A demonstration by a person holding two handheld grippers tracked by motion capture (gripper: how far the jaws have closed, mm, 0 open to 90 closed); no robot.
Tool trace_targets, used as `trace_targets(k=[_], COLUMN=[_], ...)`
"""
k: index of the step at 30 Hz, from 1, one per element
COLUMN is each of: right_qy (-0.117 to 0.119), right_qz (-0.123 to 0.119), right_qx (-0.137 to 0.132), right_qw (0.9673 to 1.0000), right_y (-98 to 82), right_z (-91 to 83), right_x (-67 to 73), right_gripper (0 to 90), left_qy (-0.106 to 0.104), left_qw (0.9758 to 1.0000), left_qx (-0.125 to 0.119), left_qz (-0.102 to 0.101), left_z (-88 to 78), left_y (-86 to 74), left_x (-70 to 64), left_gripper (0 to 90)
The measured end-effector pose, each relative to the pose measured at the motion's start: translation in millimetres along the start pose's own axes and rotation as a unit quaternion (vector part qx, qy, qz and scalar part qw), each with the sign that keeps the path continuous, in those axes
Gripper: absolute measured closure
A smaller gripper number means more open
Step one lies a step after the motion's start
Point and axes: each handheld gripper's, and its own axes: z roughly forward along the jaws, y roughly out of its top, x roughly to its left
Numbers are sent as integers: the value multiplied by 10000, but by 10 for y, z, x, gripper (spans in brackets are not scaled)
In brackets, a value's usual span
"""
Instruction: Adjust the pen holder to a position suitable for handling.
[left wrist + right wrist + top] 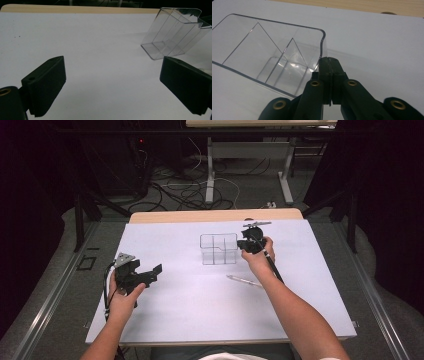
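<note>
A clear plastic organizer with inner dividers stands near the middle of the white table top. My right gripper is at its right side. In the right gripper view the gripper has its jaws pressed together on the rim of the organizer at a corner of its wall. My left gripper hovers at the table's left, open, with nothing between its fingers. The left gripper view shows that gripper spread wide, and the organizer empty at the upper right.
A thin clear pen-like stick lies on the table just under the right forearm. The table's wooden back edge runs behind the organizer. Beyond it are cables on the floor and the legs of another table.
</note>
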Motion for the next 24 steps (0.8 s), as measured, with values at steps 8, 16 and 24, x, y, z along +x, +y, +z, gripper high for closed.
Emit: trace_targets(k=[8, 16, 24], right_qy=[35, 67, 128], right_qz=[-19, 12, -42], right_qx=[10, -36, -168], right_qw=[10000, 10000, 9998], right_y=[1, 12, 49], right_z=[16, 9, -95], right_x=[39, 23, -24], right_gripper=[893, 860, 810], left_qy=[-1, -1, 10], left_qw=[10000, 10000, 10000], left_qx=[0, 5, 9], left_qz=[-2, 1, 18], left_z=[-1, -1, 0], left_y=[0, -1, 1], left_x=[2, 5, 14], left_gripper=[66, 67, 66])
